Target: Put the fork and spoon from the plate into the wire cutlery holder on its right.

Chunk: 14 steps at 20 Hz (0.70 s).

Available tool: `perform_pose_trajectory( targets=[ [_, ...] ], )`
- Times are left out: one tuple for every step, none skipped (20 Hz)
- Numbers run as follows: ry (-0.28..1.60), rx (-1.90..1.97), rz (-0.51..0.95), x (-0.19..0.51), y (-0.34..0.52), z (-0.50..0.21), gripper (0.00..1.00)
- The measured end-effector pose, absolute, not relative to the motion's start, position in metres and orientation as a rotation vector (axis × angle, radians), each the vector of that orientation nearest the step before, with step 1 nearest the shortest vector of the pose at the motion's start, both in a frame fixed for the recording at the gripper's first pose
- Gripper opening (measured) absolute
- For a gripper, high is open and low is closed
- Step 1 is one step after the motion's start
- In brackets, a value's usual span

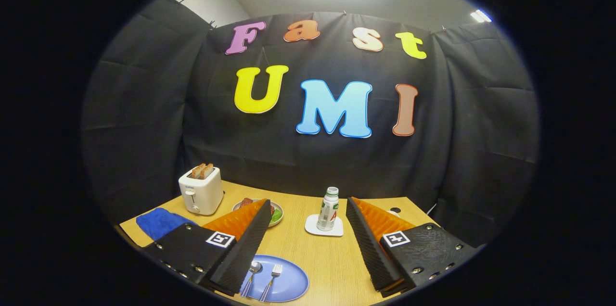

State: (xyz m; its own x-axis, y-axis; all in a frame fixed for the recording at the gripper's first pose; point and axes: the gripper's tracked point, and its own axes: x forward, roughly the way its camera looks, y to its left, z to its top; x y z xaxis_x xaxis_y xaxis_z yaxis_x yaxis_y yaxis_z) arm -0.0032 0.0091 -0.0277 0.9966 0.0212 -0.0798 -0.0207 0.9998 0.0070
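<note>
Blue plate (pixel 293 282) on the wooden table (pixel 332 262), lying low between the fingers and nearer the left one, whose tip overlaps its rim. On the plate, side by side with handles toward the camera: a spoon (pixel 252 273) at the 9 o'clock side, its bowl touching the left finger's edge in the view, and a fork (pixel 272 277) just at its 3 o'clock; both have striped handles. Gripper (pixel 308 214): fingers spread wide apart, nothing between them, raised above the table; each finger body carries a square black-and-white marker tag. Beyond the fingers, at 12 o'clock from the plate, a small bottle (pixel 329 210) with a pale cap stands upright on a white coaster (pixel 324 227); its label has green print and a red mark, too small to read. At 11 o'clock, a bowl (pixel 276 213) with red and green food, partly behind the left finger. Further toward 10 o'clock, a white toaster (pixel 201 190) with two slices of toast (pixel 202 170) standing in its slots; a small brand mark on its front, not legible. At 9 o'clock from the toaster's base, a blue cloth (pixel 159 222) near the table edge.
</note>
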Motion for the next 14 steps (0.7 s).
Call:
perform_pose_trajectory(
  targets=[
    [0.090,0.005,0.023,-0.003,0.011,-0.030,0.96],
    [0.099,0.002,0.025,-0.002,0.012,-0.033,0.96],
    [0.105,0.001,0.025,-0.002,0.012,-0.034,0.96],
    [0.112,0.001,0.026,-0.002,0.013,-0.037,0.96],
    [0.124,0.000,0.027,-0.001,0.015,-0.040,0.96],
    [0.140,-0.003,0.029,-0.001,0.016,-0.045,0.96],
    [0.158,-0.005,0.032,0.000,0.017,-0.049,0.96],
    [0.178,-0.007,0.037,0.001,0.019,-0.055,0.96],
    [0.199,-0.010,0.041,0.002,0.022,-0.060,0.96],
    [0.219,-0.016,0.045,0.002,0.023,-0.066,0.96],
    [0.236,-0.025,0.048,0.001,0.025,-0.071,0.96],
    [0.255,-0.033,0.053,0.003,0.028,-0.077,0.96],
    [0.277,-0.039,0.059,0.002,0.030,-0.084,0.96],
    [0.304,-0.044,0.068,0.002,0.033,-0.093,0.96]
  ],
)
